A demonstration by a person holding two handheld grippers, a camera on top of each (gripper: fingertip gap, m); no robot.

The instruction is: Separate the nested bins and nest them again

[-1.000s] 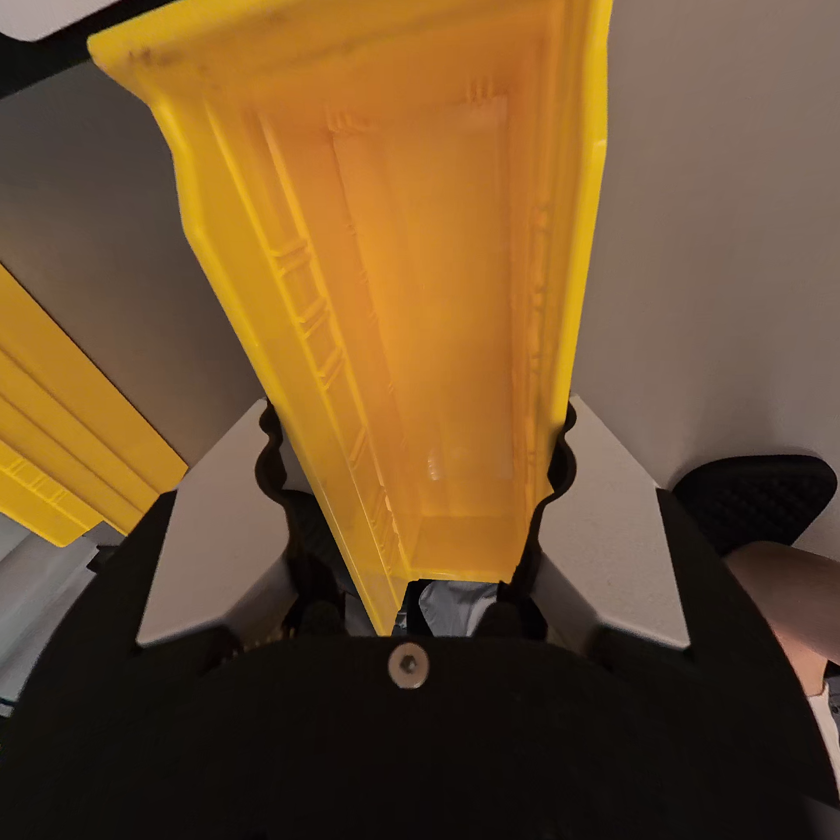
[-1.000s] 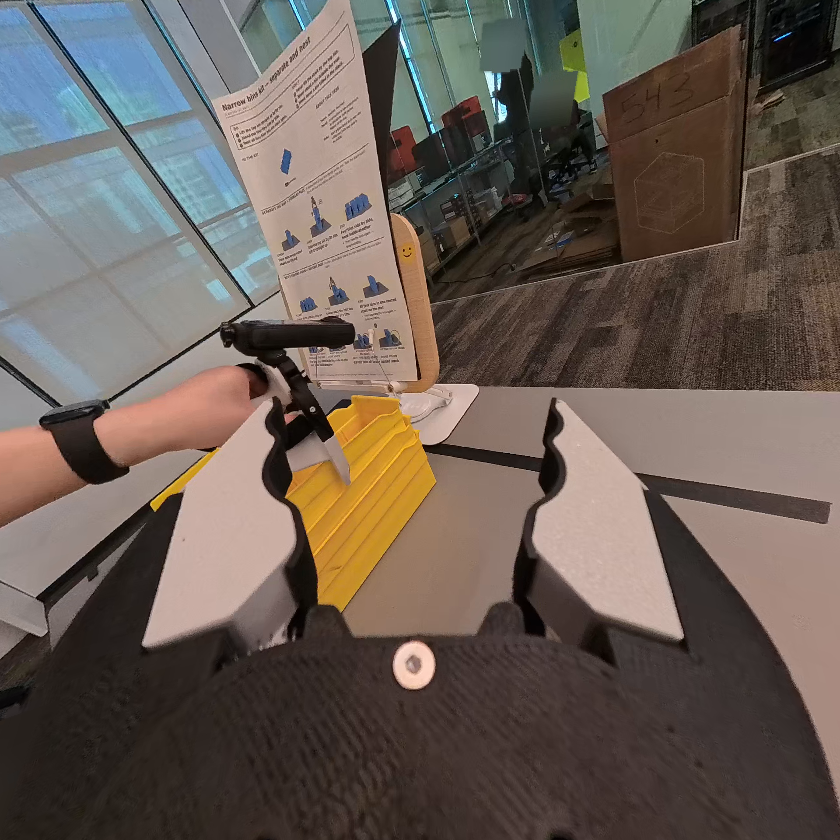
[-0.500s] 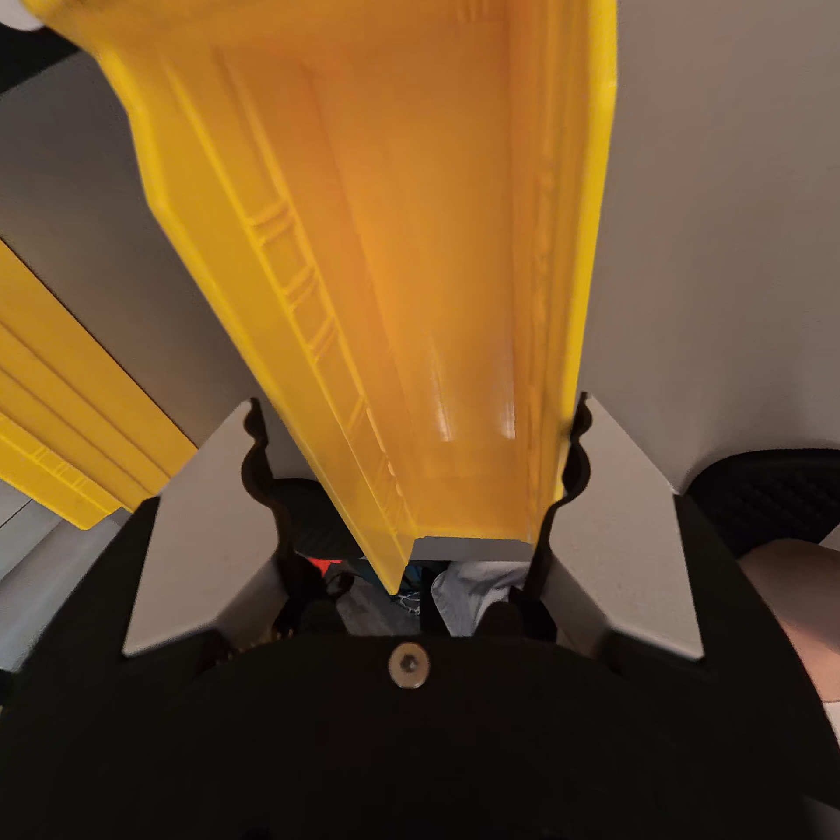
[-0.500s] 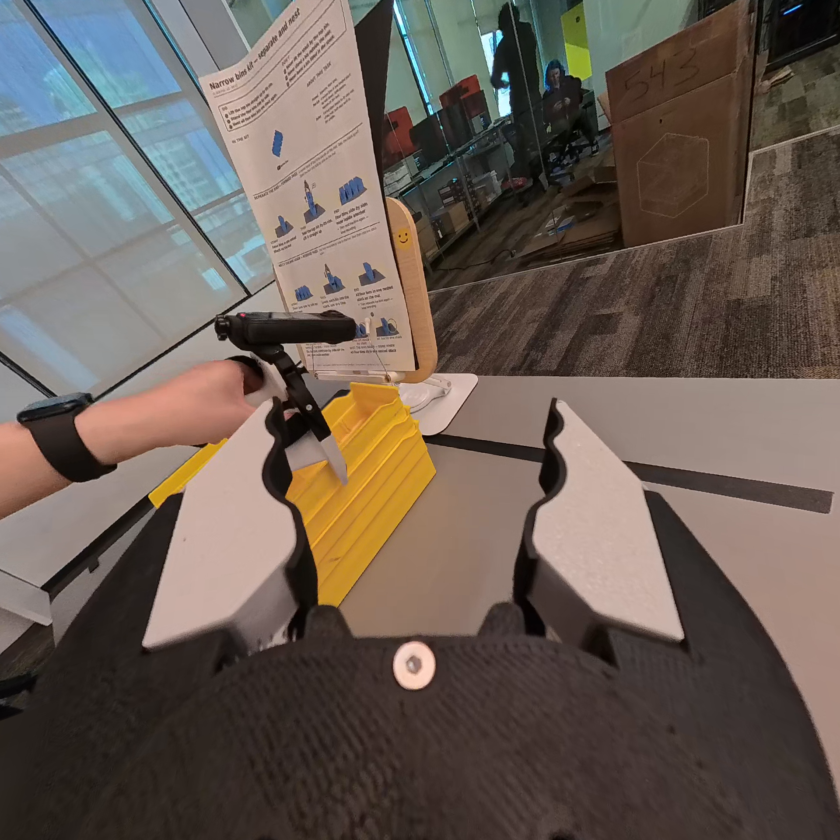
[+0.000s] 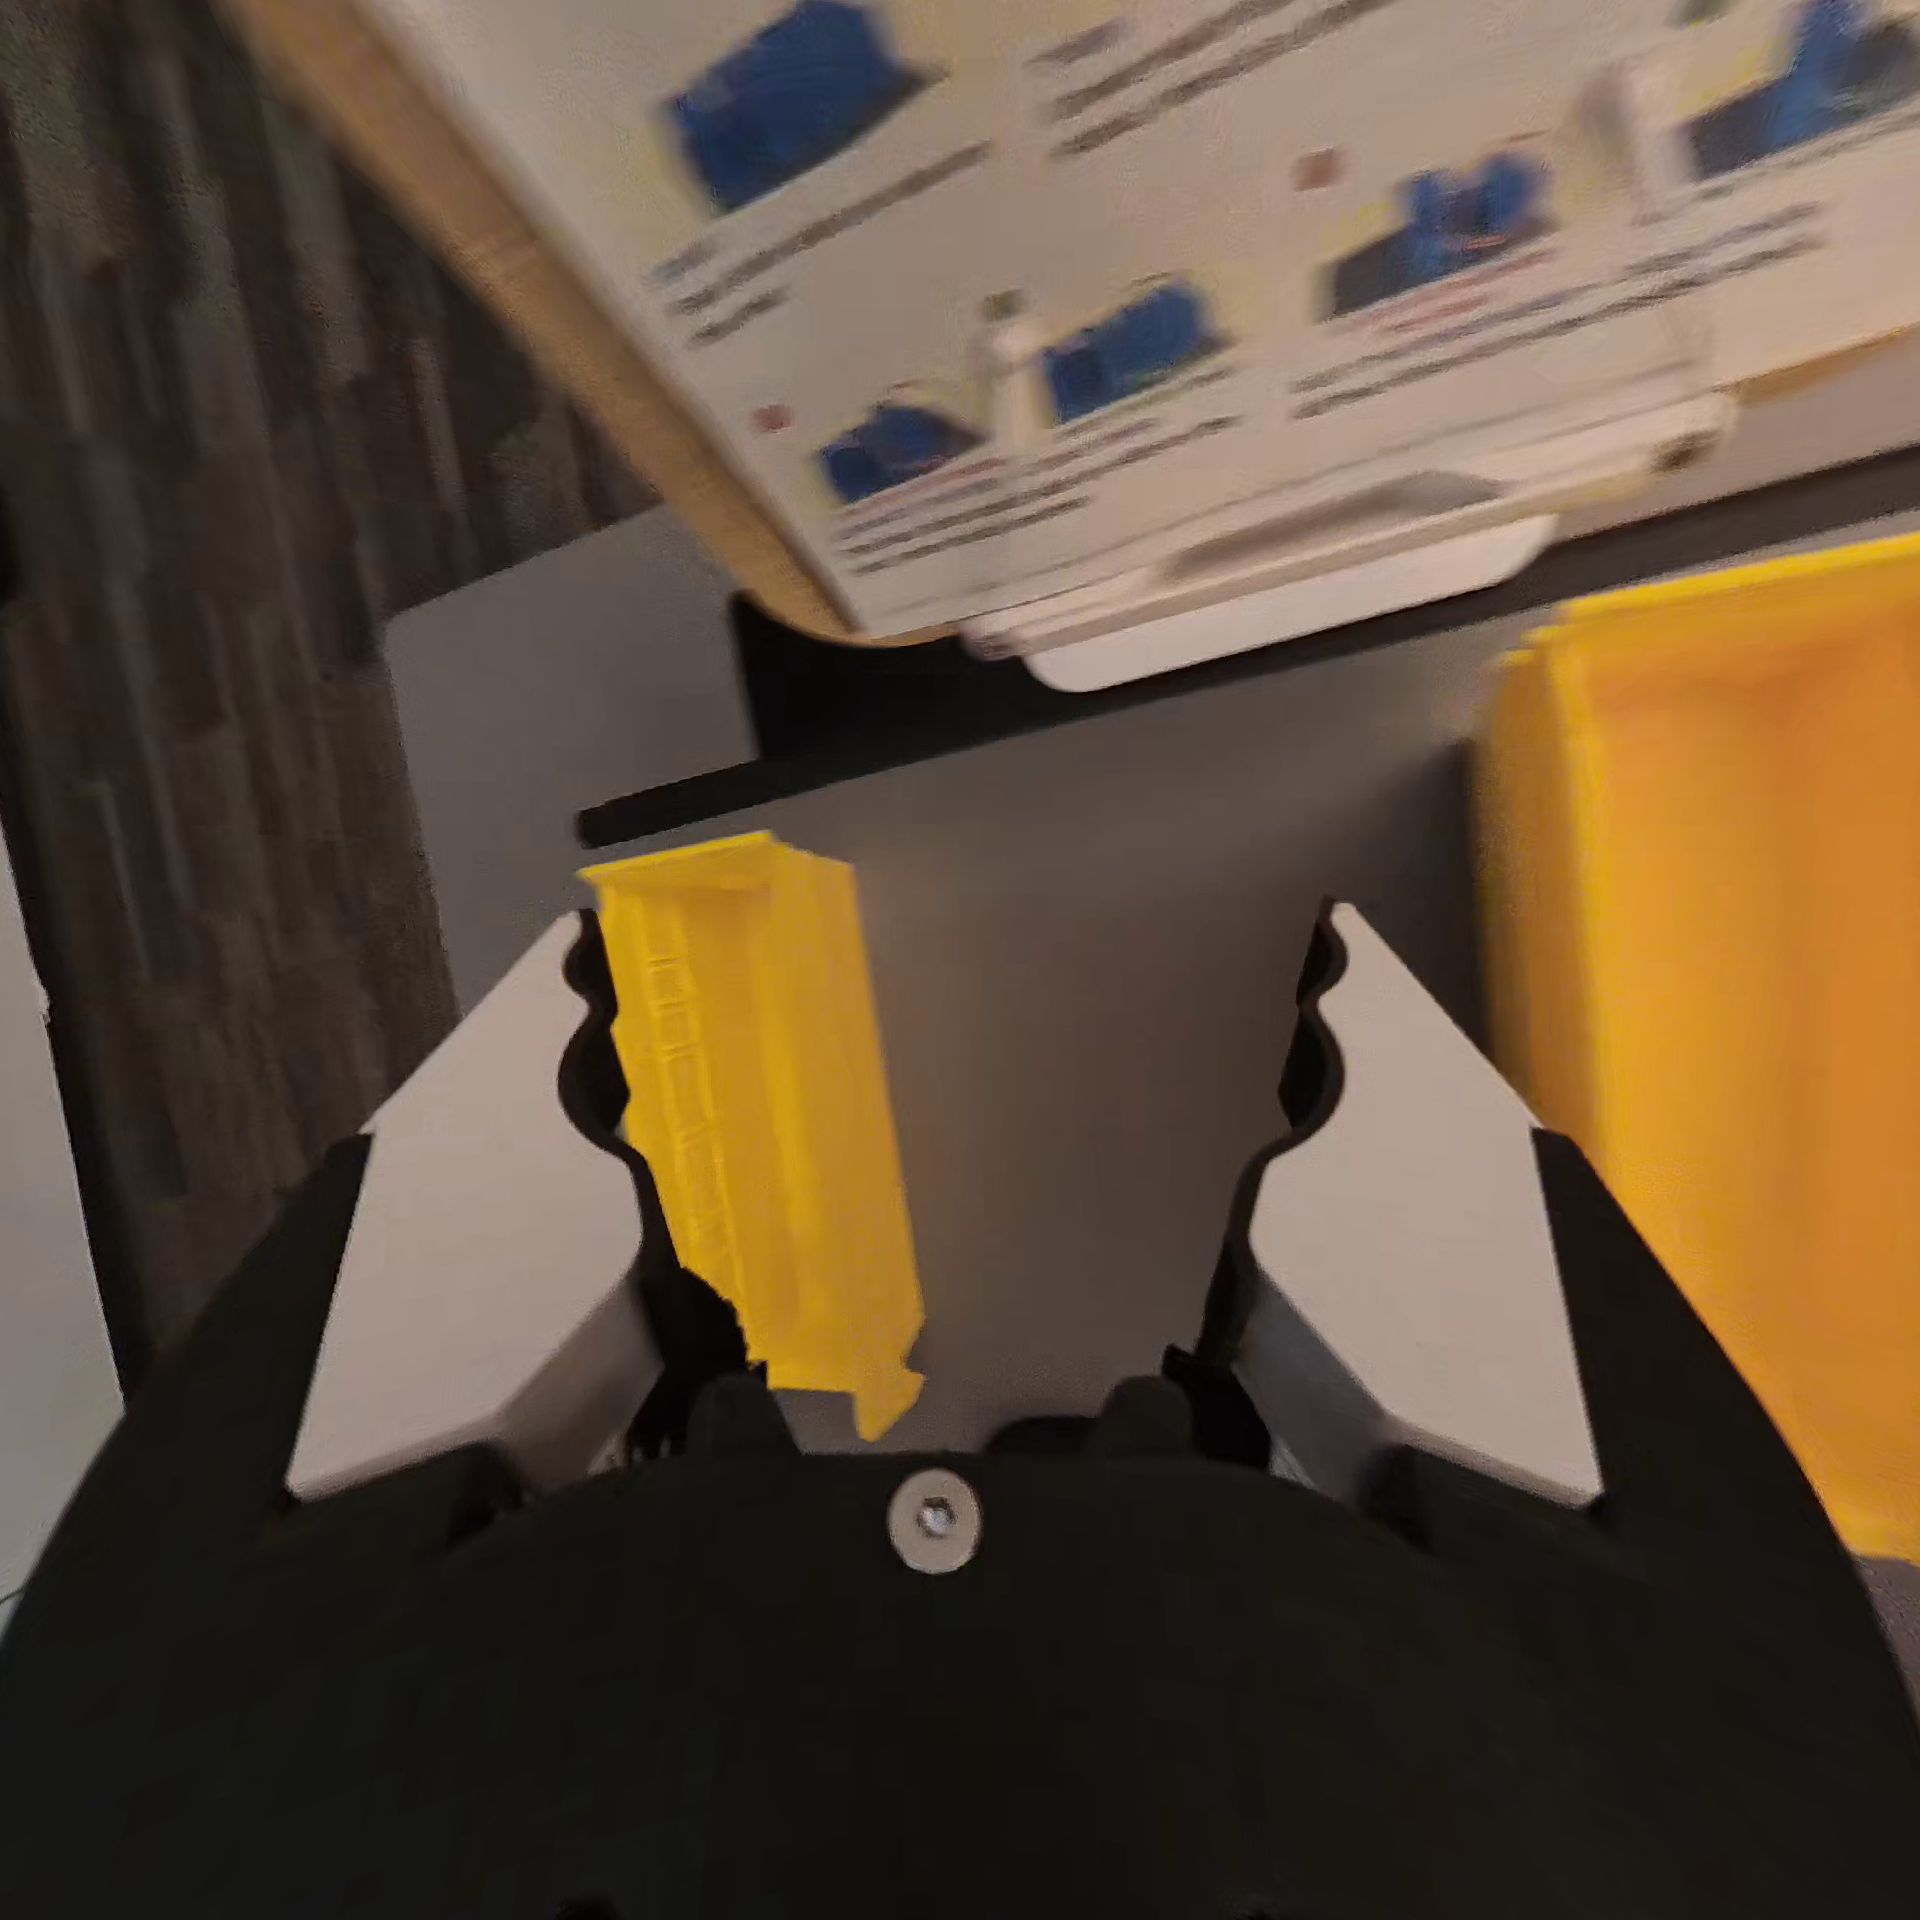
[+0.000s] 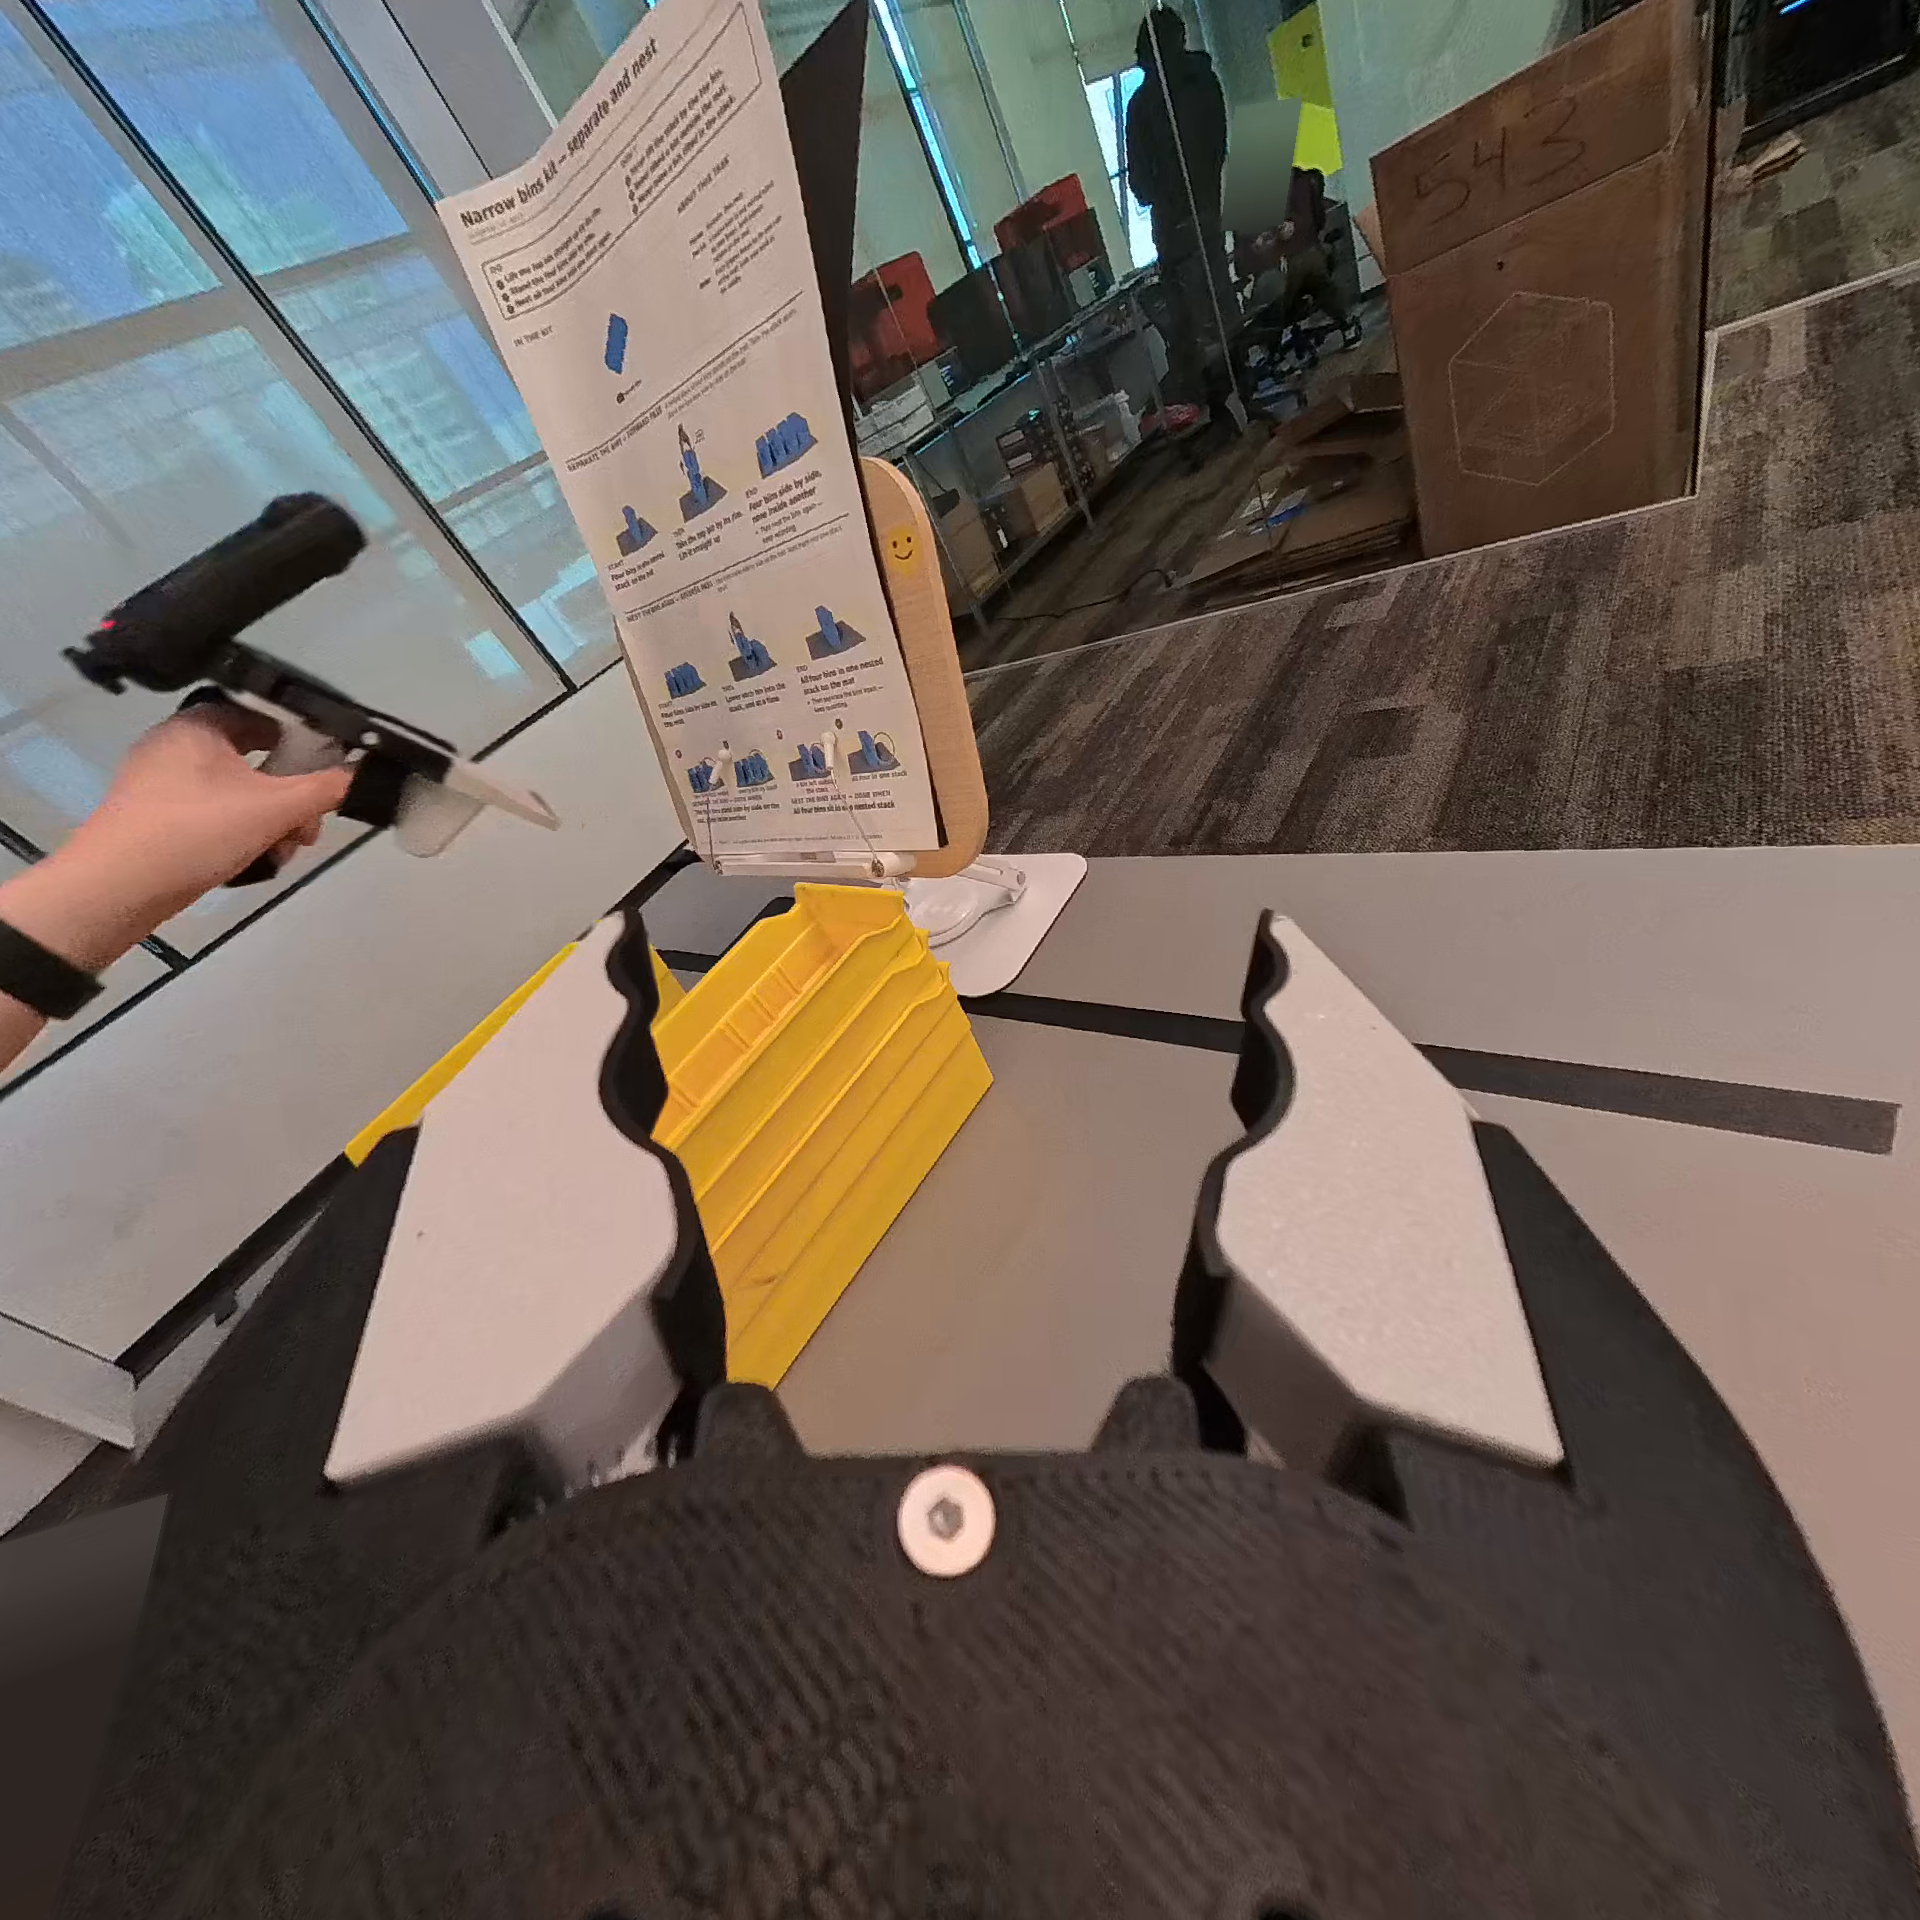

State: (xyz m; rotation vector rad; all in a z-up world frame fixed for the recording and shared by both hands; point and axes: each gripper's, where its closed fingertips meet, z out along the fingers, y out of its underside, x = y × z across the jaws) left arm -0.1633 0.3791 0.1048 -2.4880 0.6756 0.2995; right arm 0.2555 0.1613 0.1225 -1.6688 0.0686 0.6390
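Note:
A nested stack of yellow bins (image 6: 821, 1091) lies on the grey table (image 6: 1507, 935). It also shows in the left wrist view (image 5: 1714, 1039) at the right edge. A single yellow bin (image 5: 748, 1122) lies on the table beside it, seen past my left finger (image 5: 488, 1195). In the right wrist view that bin (image 6: 468, 1049) is mostly hidden behind a finger. My left gripper (image 5: 961, 914) is open and empty, and it shows raised in the air in the right wrist view (image 6: 499, 810). My right gripper (image 6: 945, 920) is open and empty, in front of the stack.
A paper instruction sheet on a wooden stand (image 6: 727, 468) rises just behind the bins on a white base (image 6: 1018, 914), and it also shows in the left wrist view (image 5: 1143, 312). A black tape line (image 6: 1558, 1091) crosses the table. A hand (image 6: 177, 821) holds the left gripper.
My left gripper had a yellow bin between its fingers. It has let the bin go onto the table, lifted up and swung towards the stand. My right gripper has stayed open and almost still.

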